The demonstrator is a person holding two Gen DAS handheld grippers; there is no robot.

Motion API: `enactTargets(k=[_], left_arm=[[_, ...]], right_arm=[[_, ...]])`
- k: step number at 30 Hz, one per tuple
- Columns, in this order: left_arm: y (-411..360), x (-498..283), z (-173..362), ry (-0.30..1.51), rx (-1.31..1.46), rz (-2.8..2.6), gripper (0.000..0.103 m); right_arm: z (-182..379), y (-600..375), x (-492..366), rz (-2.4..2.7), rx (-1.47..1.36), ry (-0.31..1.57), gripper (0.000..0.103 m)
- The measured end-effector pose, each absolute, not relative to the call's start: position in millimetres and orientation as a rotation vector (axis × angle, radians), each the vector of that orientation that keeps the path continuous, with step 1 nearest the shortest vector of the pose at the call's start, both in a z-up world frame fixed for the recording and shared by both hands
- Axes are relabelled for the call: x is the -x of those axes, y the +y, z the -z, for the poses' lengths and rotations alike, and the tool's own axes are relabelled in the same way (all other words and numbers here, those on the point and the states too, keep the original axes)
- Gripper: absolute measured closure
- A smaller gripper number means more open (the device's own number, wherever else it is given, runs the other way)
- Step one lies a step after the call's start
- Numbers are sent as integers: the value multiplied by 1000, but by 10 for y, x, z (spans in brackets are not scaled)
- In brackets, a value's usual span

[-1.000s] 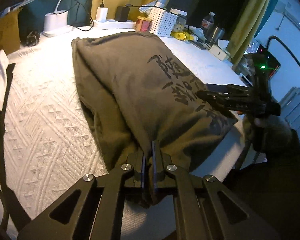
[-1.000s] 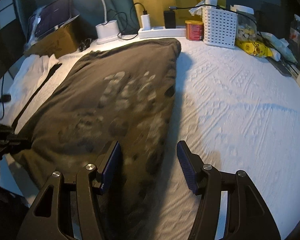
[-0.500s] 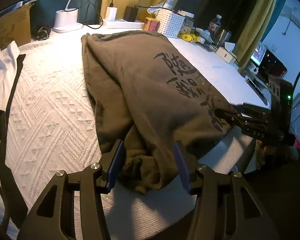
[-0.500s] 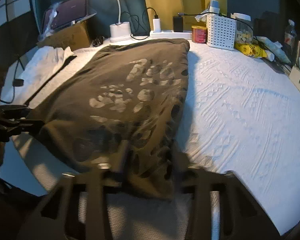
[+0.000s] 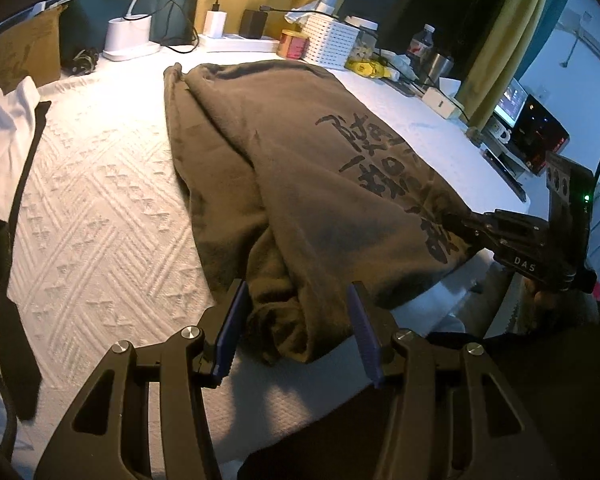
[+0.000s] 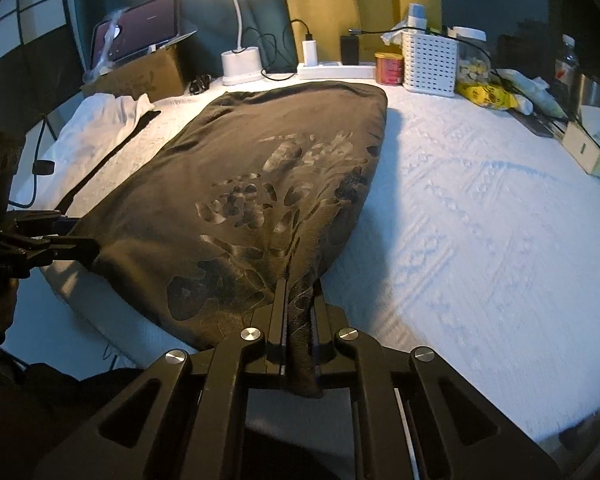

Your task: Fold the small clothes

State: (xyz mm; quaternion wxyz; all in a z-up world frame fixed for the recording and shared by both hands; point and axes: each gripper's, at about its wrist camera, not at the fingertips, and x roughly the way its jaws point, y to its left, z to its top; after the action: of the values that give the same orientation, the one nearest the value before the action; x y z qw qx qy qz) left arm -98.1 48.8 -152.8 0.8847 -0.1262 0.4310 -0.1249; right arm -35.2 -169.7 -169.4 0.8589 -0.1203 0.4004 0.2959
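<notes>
An olive-brown top (image 5: 300, 160) with black printed characters lies folded lengthwise on the white textured cover (image 5: 100, 208). My left gripper (image 5: 296, 312) is open, and the top's bunched near-left corner lies loose between its fingers. In the right wrist view the same top (image 6: 240, 160) shows its print, glossy under the lamp. My right gripper (image 6: 298, 308) is closing its jaws on the near-right corner, and a pinch of cloth is pressed between the pads. From the left wrist view the right gripper (image 5: 456, 220) bites that edge. The left gripper (image 6: 74, 232) sits at the left corner.
A white garment (image 5: 0, 132) and a black strap (image 5: 20, 200) lie at the left. Along the back stand a lamp base (image 6: 240, 64), power strip (image 6: 332, 70), red tin (image 6: 389, 68), white basket (image 6: 430, 64) and a cardboard box (image 6: 140, 78). Bare cover spreads right of the top.
My left gripper let go of the corner it pinched and opened around it. My right gripper, open before, slid to the near-right corner and closed on the cloth.
</notes>
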Motion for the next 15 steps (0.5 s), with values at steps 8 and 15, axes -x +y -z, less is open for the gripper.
enactTargets(k=[8, 15], left_arm=[[264, 997, 1547, 919, 244, 317, 43], [200, 1018, 1521, 941, 212, 331, 42]], right_arm=[[1756, -1888, 385, -575, 243, 857, 94], [1767, -1911, 392, -564, 242, 845, 90]])
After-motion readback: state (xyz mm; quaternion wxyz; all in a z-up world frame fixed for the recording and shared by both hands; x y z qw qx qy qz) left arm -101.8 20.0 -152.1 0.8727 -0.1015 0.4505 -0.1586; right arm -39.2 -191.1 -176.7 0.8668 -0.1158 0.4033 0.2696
